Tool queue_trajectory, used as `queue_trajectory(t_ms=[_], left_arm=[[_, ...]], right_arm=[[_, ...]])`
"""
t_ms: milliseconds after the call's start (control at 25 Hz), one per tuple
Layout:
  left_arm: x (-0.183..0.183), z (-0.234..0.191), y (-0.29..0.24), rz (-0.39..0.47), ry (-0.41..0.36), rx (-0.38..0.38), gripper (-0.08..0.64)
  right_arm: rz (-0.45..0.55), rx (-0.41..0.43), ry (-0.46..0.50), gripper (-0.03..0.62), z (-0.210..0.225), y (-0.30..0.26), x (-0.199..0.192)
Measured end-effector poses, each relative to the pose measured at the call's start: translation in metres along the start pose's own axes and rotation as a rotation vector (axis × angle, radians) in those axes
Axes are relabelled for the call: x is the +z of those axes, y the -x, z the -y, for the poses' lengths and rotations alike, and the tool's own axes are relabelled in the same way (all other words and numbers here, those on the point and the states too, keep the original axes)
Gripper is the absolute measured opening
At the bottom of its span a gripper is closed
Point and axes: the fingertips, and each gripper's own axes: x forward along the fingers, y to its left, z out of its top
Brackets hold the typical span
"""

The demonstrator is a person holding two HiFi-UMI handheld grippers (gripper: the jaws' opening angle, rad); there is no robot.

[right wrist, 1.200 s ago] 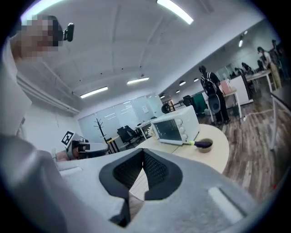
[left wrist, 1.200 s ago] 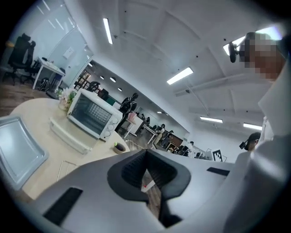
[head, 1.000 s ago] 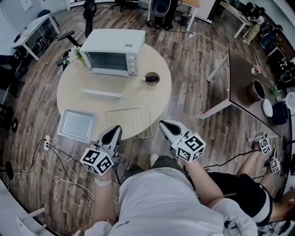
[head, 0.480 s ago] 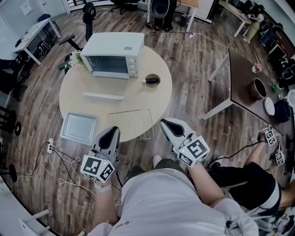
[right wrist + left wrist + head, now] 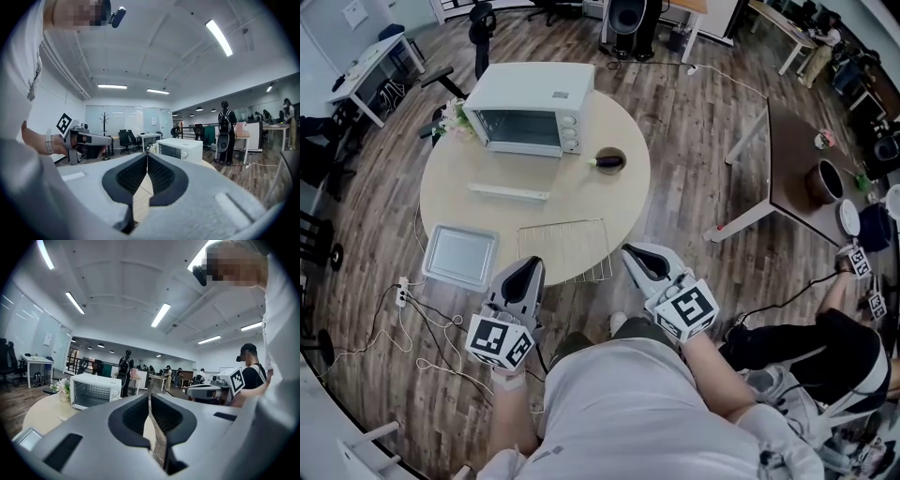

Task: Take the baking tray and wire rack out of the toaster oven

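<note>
Baking tray (image 5: 459, 256): lay on the desk (image 5: 581, 187), ahead-left of the left claw (image 5: 530, 266); wire rack (image 5: 564, 246) ahead, between it and the right claw (image 5: 634, 253). Probably light, stiff, slick metal; best taken by an edge. Both claws clenched, empty.

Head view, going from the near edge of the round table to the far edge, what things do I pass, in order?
wire rack → long white strip → toaster oven. The baking tray lies level with the wire rack, so it is left out.
</note>
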Motion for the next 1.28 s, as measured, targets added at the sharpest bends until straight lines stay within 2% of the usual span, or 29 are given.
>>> queue_trajectory(t_ms=[640, 1040, 1280], left_arm=[[-0.025, 0.007, -0.004, -0.05, 0.038, 0.007, 0.003], [-0.031, -0.003, 0.009, -0.061, 0.069, 0.059, 0.002], [-0.036, -0.003, 0.013, -0.054, 0.081, 0.064, 0.0]], right_arm=[[-0.066, 0.01, -0.077, 0.008, -0.007, 0.003, -0.034], [-0.073, -0.001, -0.114, 0.008, -0.003, 0.001, -0.037], [-0.077, 0.011, -0.123, 0.008, -0.005, 0.002, -0.044]])
